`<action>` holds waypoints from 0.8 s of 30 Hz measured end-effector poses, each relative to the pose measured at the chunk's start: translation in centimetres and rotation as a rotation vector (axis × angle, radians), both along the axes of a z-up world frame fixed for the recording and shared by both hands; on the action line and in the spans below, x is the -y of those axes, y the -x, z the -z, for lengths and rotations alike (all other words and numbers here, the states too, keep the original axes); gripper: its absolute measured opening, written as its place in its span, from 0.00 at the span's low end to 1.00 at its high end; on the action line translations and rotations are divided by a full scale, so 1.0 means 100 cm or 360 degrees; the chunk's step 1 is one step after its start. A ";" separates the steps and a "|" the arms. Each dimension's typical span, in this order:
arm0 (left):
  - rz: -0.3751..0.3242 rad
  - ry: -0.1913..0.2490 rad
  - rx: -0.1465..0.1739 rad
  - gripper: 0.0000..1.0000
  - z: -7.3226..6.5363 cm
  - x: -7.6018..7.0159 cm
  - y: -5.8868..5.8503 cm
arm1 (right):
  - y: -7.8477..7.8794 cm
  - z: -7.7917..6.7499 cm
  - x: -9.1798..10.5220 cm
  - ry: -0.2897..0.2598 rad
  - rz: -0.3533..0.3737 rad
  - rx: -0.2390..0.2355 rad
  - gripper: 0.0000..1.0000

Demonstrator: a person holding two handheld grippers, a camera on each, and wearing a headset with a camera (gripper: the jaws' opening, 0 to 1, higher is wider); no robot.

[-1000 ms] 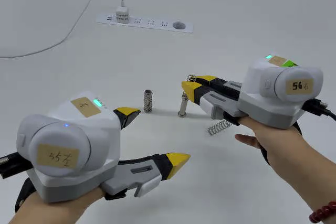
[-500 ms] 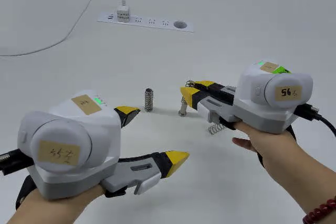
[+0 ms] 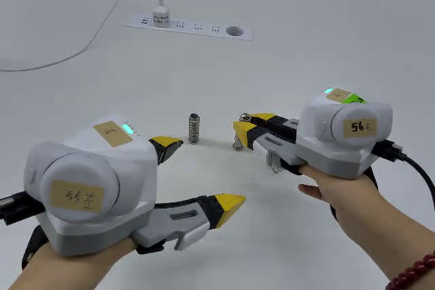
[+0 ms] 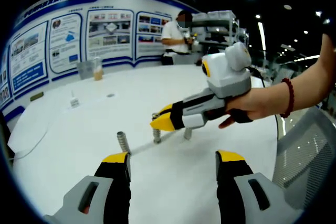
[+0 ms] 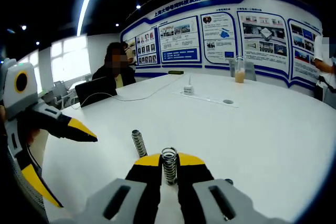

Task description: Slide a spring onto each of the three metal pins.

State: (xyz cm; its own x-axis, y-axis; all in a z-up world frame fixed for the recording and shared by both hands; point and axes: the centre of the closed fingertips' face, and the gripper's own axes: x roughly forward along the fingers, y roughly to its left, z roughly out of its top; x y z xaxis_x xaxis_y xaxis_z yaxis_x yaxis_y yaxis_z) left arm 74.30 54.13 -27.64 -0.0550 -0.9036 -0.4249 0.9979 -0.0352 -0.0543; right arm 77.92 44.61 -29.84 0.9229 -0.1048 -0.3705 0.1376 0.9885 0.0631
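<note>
The right gripper (image 3: pixel 243 127) comes in from the right w/ its jaws clenched on a spring (image 5: pixel 169 165), which stands upright btwn the yellow tips. In the head view those tips sit right over a metal pin (image 3: pixel 237 144) standing on the white table (image 3: pixel 326 45). The pin is mostly hidden under the jaws, so whether the spring is already on it or just above it can't be told. Left of that pin, and apart from it, a sprung pin (image 3: pixel 194 128) stands upright w/ a coil wrapped along its shaft; nothing touches it. The left gripper (image 3: pixel 197 173) is low and near on the left side, jaws released and spread wide w/ nothing btwn them. Its tips point toward the two pins, and the far tip is near the sprung pin but clear of it. In the left gripper view the right gripper crosses from the right, w/ the person's hand (image 4: pixel 247 106) wrapped round its body. At the far side of the table lies a white power strip (image 3: pixel 190 28) w/ a small white charger (image 3: pixel 161 16) plugged into its left end. In the bkgd of the left gripper view, a cup (image 4: pixel 97 70) stands on the far part of the table and another person (image 4: pixel 178 27) stands beyond it.
</note>
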 end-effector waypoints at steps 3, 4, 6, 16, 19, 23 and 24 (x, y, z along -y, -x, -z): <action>0.0003 -0.0003 0.0003 0.67 0.000 0.000 0.000 | 0.000 0.003 0.001 0.0000 0.0013 -0.0019 0.12; 0.0003 -0.0003 0.0002 0.67 0.000 0.000 0.000 | 0.000 0.003 0.001 0.0001 0.0015 -0.0018 0.12; 0.0003 -0.0001 0.0004 0.67 0.000 0.000 0.000 | 0.000 0.006 0.000 -0.0004 0.0018 -0.0033 0.12; 0.0009 -0.0010 0.0007 0.65 0.001 -0.001 0.000 | 0.001 0.015 -0.001 0.0015 0.0011 -0.0089 0.12; 0.0009 -0.0012 0.0010 0.65 0.001 -0.001 0.000 | 0.001 0.015 -0.001 0.0012 0.0014 -0.0086 0.12; 0.0009 -0.0019 0.0010 0.65 0.002 -0.001 0.001 | 0.001 0.015 0.001 -0.0020 0.0044 -0.0088 0.12; 0.0010 -0.0021 0.0012 0.65 0.003 -0.001 0.001 | 0.001 0.015 0.001 -0.0021 0.0048 -0.0090 0.13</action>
State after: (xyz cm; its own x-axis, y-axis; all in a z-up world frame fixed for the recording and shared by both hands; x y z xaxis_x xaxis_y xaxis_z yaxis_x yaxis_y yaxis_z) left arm 74.22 54.25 -27.90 -0.0572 -0.8977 -0.4369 0.9981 -0.0405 -0.0474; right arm 77.83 44.55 -31.35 0.8971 -0.1270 -0.4233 0.1710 0.9830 0.0675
